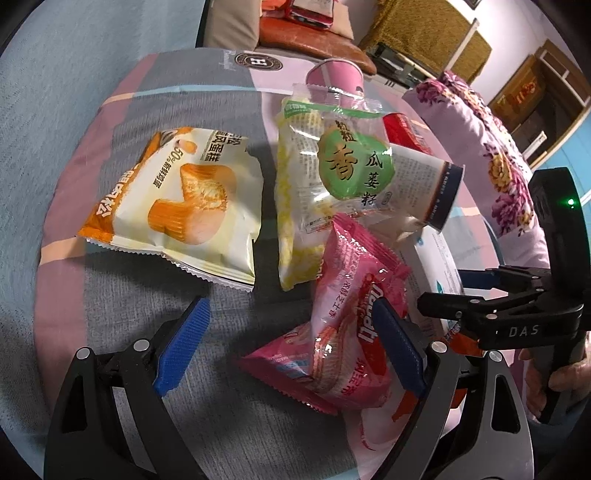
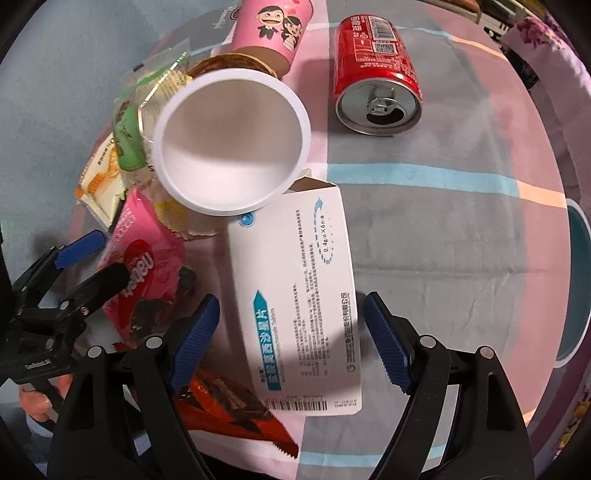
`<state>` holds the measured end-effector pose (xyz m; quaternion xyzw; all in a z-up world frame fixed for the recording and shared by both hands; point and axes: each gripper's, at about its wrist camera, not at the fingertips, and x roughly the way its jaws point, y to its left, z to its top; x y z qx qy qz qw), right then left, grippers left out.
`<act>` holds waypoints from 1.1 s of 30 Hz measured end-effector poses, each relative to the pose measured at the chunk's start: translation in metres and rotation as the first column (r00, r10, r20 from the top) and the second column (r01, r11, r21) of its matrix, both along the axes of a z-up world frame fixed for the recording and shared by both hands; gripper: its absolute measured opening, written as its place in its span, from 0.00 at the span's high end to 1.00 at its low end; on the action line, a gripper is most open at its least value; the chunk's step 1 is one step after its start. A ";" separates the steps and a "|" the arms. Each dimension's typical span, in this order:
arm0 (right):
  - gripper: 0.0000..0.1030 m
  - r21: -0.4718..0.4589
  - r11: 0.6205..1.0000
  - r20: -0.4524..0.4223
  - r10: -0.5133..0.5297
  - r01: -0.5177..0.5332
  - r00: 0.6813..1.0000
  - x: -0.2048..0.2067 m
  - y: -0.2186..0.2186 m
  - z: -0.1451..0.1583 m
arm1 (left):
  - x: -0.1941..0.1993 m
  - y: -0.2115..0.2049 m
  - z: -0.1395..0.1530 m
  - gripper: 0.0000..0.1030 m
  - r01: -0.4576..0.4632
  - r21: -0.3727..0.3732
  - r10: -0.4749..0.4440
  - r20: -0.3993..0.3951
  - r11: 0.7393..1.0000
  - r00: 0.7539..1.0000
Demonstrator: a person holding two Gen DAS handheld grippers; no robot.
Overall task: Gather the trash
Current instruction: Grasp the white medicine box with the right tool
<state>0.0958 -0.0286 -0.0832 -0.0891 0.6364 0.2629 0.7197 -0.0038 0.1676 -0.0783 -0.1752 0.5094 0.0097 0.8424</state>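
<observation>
Two tongs gape empty: right tongs [image 2: 290, 341] straddle the box [image 2: 299, 295] lengthwise; left tongs [image 1: 291, 347] flank the pink wrapper [image 1: 347, 314].

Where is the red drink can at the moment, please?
In the right wrist view, the red drink can lies on its side at upper right, beside the pink paper cup.

Left claw [image 1: 291, 339] and right claw [image 2: 291, 339] both angled downward, jaws spread wide, empty.
</observation>
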 end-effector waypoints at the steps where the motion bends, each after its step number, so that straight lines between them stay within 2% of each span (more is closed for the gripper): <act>1: 0.26 -0.002 1.000 0.006 0.007 -0.007 1.000 -0.001 0.002 -0.001 | 0.001 0.000 -0.001 0.13 0.000 -0.001 0.000 -0.004 1.000 1.000; 2: 0.26 -0.007 1.000 0.014 0.014 -0.014 1.000 -0.002 0.001 -0.001 | 0.002 -0.001 -0.002 0.13 0.000 -0.002 0.000 -0.007 1.000 1.000; 4: 0.40 -0.020 0.999 0.043 0.032 -0.031 0.999 -0.004 0.004 -0.001 | 0.004 -0.004 -0.002 0.13 0.004 -0.004 -0.004 -0.013 1.000 1.000; 7: 0.44 -0.001 1.000 0.057 0.032 -0.032 0.998 -0.009 -0.001 0.003 | 0.008 -0.008 0.000 0.13 0.005 -0.003 -0.005 -0.012 1.000 1.000; 16: 0.44 0.041 0.996 0.082 -0.082 0.079 0.993 0.007 -0.064 0.021 | 0.026 -0.030 0.025 0.13 0.026 -0.019 -0.025 0.020 0.999 0.999; 18: 0.44 0.053 0.994 0.087 -0.104 0.100 0.991 0.011 -0.070 0.023 | 0.033 -0.036 0.032 0.13 0.029 -0.049 -0.028 0.025 0.998 0.999; 21: 0.44 0.076 0.990 0.098 -0.130 0.123 0.987 0.022 -0.086 0.031 | 0.052 -0.047 0.044 0.13 0.028 -0.134 -0.024 0.032 0.991 0.999; 25: 0.44 0.109 0.985 0.104 -0.147 0.136 0.984 0.032 -0.100 0.040 | 0.082 -0.057 0.057 0.13 -0.016 -0.194 0.022 0.026 0.981 0.999; 29: 0.44 0.119 0.985 0.094 -0.133 0.121 0.987 0.039 -0.102 0.040 | 0.112 -0.066 0.060 0.13 -0.075 -0.182 0.078 0.010 0.980 0.997; 33: 0.44 0.141 0.979 0.081 -0.162 0.150 0.983 0.043 -0.127 0.042 | 0.131 -0.072 0.049 0.13 -0.106 -0.141 0.102 -0.040 0.984 0.994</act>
